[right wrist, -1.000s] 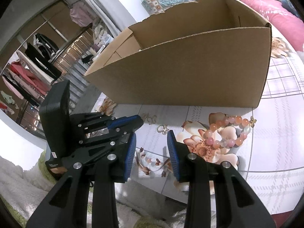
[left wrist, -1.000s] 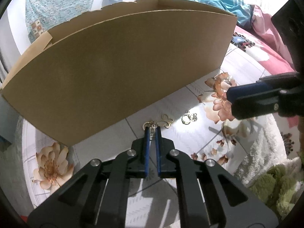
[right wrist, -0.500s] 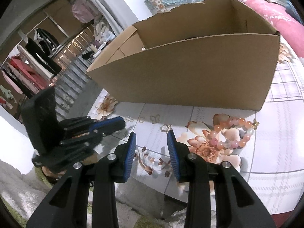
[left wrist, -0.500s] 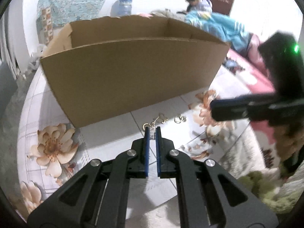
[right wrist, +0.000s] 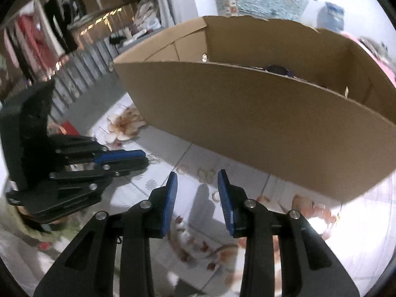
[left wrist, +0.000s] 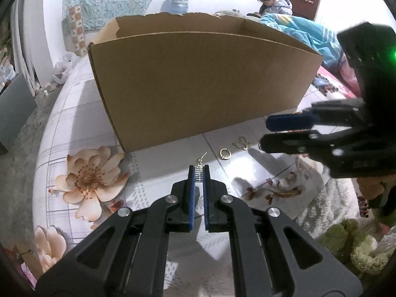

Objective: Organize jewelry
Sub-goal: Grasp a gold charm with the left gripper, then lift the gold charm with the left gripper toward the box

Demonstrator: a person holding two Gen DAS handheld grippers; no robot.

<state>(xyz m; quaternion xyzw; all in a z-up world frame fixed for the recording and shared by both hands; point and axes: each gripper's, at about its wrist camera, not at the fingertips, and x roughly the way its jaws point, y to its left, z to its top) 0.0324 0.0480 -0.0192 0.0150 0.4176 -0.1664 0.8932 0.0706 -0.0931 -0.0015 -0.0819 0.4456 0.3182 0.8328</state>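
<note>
My left gripper (left wrist: 198, 172) is shut on a small silver earring (left wrist: 199, 170), whose hook pokes out past the fingertips just above the floral table (left wrist: 153, 168). A gold ring (left wrist: 224, 154) and a gold butterfly piece (left wrist: 241, 143) lie on the table beyond it. My right gripper (right wrist: 197, 182) is open with nothing between its fingers, hovering over the small gold pieces (right wrist: 205, 174); it also shows side-on at the right (left wrist: 289, 131) in the left wrist view. The open cardboard box (left wrist: 198, 84) stands behind the jewelry, with something dark inside (right wrist: 277, 69).
A pink bead bracelet (right wrist: 319, 212) lies blurred at the right by the box's corner. Fluffy white and green fabric (left wrist: 346, 237) borders the table's near right edge. A person (left wrist: 272, 2) sits far behind the box, beside a blue blanket (left wrist: 304, 32).
The left gripper has shifted left along the box with the earring, leaving the ring and butterfly to its right. The right gripper has swung left and rolled; it now hangs over those gold pieces.
</note>
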